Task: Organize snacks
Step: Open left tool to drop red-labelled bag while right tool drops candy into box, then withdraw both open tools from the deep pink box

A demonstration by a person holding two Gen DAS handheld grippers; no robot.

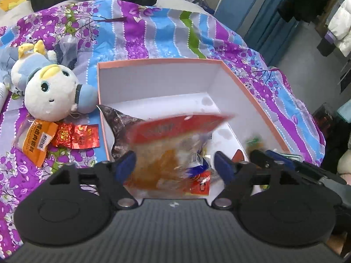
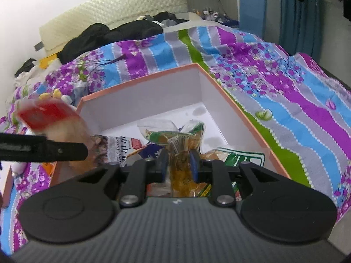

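Left wrist view: my left gripper (image 1: 174, 164) has its jaws spread wide, and a blurred red-topped snack bag (image 1: 175, 144) sits between them, untouched by the pads, over the pink-rimmed box (image 1: 158, 61) on the bed (image 1: 153, 30). My right gripper (image 2: 178, 164) stands partly open around a green-topped snack bag (image 2: 182, 151) in the box; I cannot tell whether its pads press it. An orange packet (image 1: 37, 141) lies beside the plush toy (image 1: 48, 94).

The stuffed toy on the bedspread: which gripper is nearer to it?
Left. The left gripper is over the box's near-left corner, beside the stuffed toy; the right gripper is farther along the box.
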